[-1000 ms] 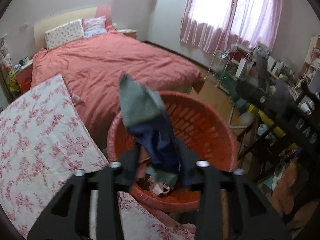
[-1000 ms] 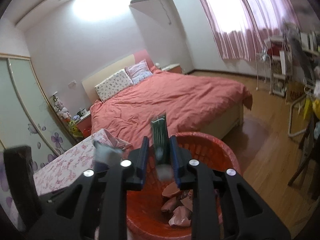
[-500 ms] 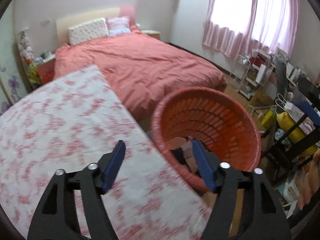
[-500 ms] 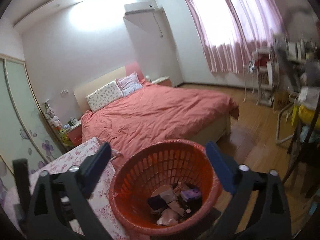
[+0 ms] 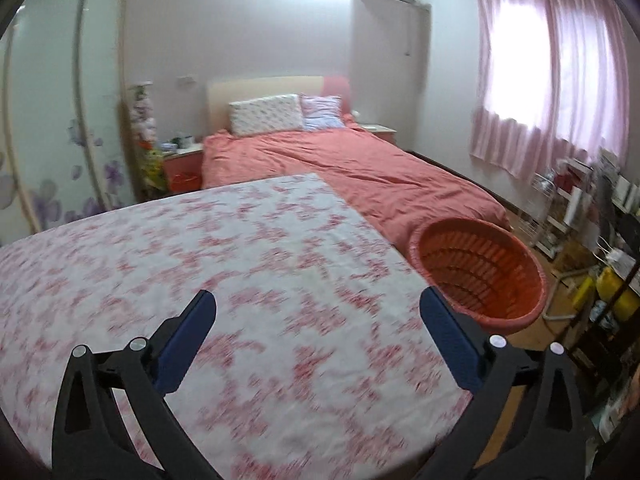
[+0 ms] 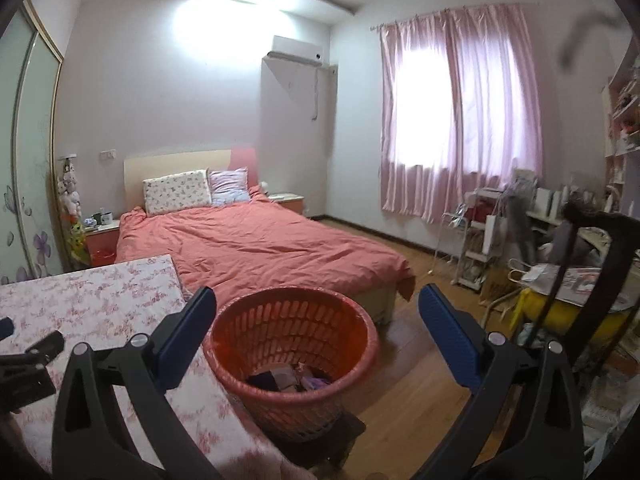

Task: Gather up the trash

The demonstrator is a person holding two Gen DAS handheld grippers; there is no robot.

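Observation:
An orange slatted plastic basket [image 6: 292, 344] stands on a low dark stool beside the table, with several pieces of trash [image 6: 290, 378] lying in its bottom. It also shows in the left wrist view [image 5: 480, 272], at the table's right edge. My right gripper [image 6: 316, 312] is open and empty, above and in front of the basket. My left gripper [image 5: 316, 316] is open and empty over the floral tablecloth [image 5: 200, 280]. Part of the left gripper [image 6: 28, 360] shows at the left edge of the right wrist view.
A bed with a salmon cover [image 6: 256, 248] lies behind the table and basket. Cluttered shelves, a yellow container [image 6: 560, 316] and a dark chair frame [image 6: 600, 280] crowd the right side. Wooden floor [image 6: 408, 380] lies right of the basket. A wardrobe [image 5: 52, 120] stands at left.
Both grippers have opened and dropped their trash into the basket. Both have drawn back and up; the left has swung left over the table.

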